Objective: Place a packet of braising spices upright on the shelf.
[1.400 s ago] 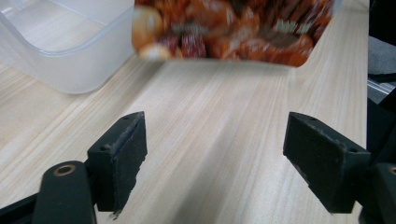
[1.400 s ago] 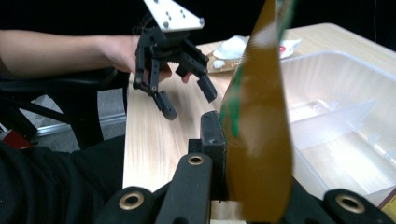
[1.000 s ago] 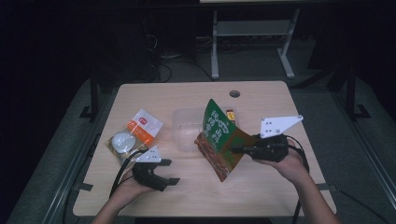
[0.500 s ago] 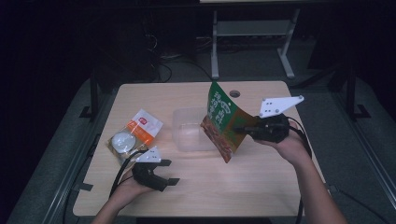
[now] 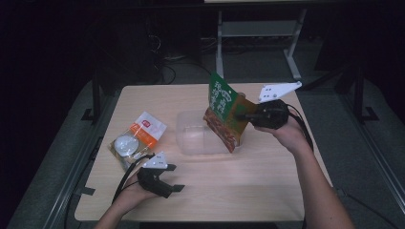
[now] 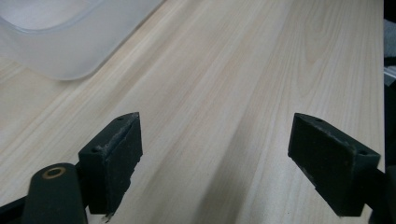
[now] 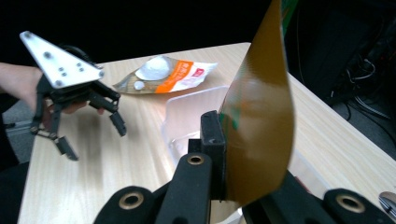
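My right gripper (image 5: 240, 116) is shut on a green and brown snack bag (image 5: 223, 112), which hangs tilted above the right end of a clear plastic container (image 5: 193, 138). In the right gripper view the bag's brown back (image 7: 261, 121) is pinched edge-on between the jaws, with the container (image 7: 191, 116) below it. My left gripper (image 5: 175, 177) rests on the table near the front left. It is open, and only bare wood lies between its jaws (image 6: 224, 158).
An orange and white packet (image 5: 138, 136) lies at the table's left, beyond the left gripper. The container's corner (image 6: 56, 37) lies ahead and left of the left jaws. The wooden table (image 5: 267, 191) stands in a dark room with a metal stand (image 5: 253, 43) behind it.
The right gripper has lifted the snack bag off the table and carried it up and toward the far side, over the container's right end. The left gripper has stayed put.
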